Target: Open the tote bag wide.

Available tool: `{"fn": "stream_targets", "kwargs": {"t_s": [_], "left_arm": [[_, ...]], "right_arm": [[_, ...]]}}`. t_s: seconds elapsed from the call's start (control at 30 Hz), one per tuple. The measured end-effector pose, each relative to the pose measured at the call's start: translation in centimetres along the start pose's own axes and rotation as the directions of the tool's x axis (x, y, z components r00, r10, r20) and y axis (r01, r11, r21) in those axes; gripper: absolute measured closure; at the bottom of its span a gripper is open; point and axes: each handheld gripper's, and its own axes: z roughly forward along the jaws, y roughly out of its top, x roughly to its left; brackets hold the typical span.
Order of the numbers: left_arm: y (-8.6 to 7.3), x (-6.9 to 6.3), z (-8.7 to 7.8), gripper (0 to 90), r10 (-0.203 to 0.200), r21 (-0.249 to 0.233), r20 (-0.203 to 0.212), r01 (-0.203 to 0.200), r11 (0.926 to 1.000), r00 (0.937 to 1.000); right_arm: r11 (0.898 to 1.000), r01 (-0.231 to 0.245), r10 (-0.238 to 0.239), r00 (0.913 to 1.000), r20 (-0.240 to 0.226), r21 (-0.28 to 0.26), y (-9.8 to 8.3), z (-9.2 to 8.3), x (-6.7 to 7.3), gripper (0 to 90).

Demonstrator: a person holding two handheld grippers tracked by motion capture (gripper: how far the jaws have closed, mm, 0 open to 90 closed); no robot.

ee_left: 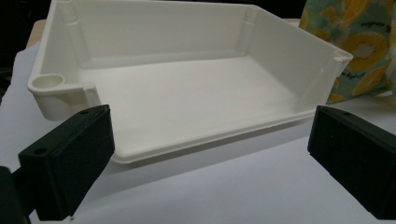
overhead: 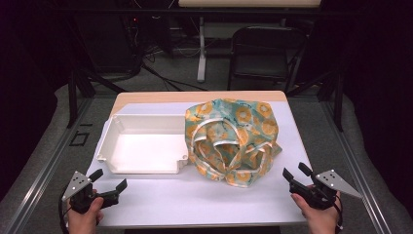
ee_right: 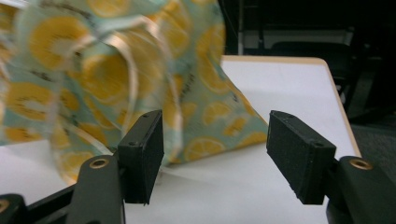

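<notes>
Two grippers at the table's near edge, left (overhead: 108,184) and right (overhead: 295,176), both wide apart and empty; one cloth (overhead: 233,140) lies just ahead of the right, touching one tray (overhead: 141,146)

The tray (overhead: 141,144) is smooth white plastic with a slight sheen. The bag (overhead: 231,141) is soft printed cloth, crumpled. The bench (overhead: 204,200) top is matt white, edged in wood.

crumpled lemon-print cloth bag (overhead: 233,141), beside white tray (overhead: 141,145)
</notes>
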Motion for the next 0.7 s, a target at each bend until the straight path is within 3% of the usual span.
{"fn": "stream_targets", "kwargs": {"t_s": [0.13,0.2,0.3,0.4,0.57,0.63,0.7], "left_arm": [[0.9,-1.7,0.3,4.2,0.014,-0.002,0.027,-0.014,0.9999,0.9995],[1.6,-2.8,0.7,9.2,0.040,-0.008,0.032,-0.040,0.9992,0.9987],[2.8,-4.4,1.6,13.5,0.069,0.001,0.048,-0.069,0.9976,0.9965],[3.8,-5.8,2.9,18.6,0.101,0.011,0.078,-0.103,0.9947,0.9918],[5.9,-7.7,4.6,29.5,0.119,-0.014,0.142,-0.118,0.9929,0.9827],[6.9,-8.6,5.2,33.4,0.129,-0.027,0.152,-0.126,0.9917,0.9800],[7.9,-9.3,5.8,36.6,0.136,-0.051,0.174,-0.129,0.9904,0.9754]], "right_arm": [[1.000,0.000,-0.001,0.9984,-0.057,-0.024,1.2,-0.1,1.4,36.8],[0.999,0.041,-0.043,0.9957,-0.082,-0.025,1.9,0.2,2.7,36.1],[0.998,0.059,-0.060,0.9939,-0.092,-0.018,2.3,0.4,3.3,36.1],[0.997,0.066,-0.068,0.9926,-0.101,-0.027,3.0,0.8,4.1,37.0],[0.996,0.078,-0.084,0.9847,-0.153,-0.045,4.0,1.6,5.4,39.2],[0.993,0.103,-0.109,0.9853,-0.131,-0.051,4.4,1.9,5.7,37.1],[0.994,0.094,-0.100,0.9882,-0.116,-0.058,5.3,2.4,5.7,32.7]]}}
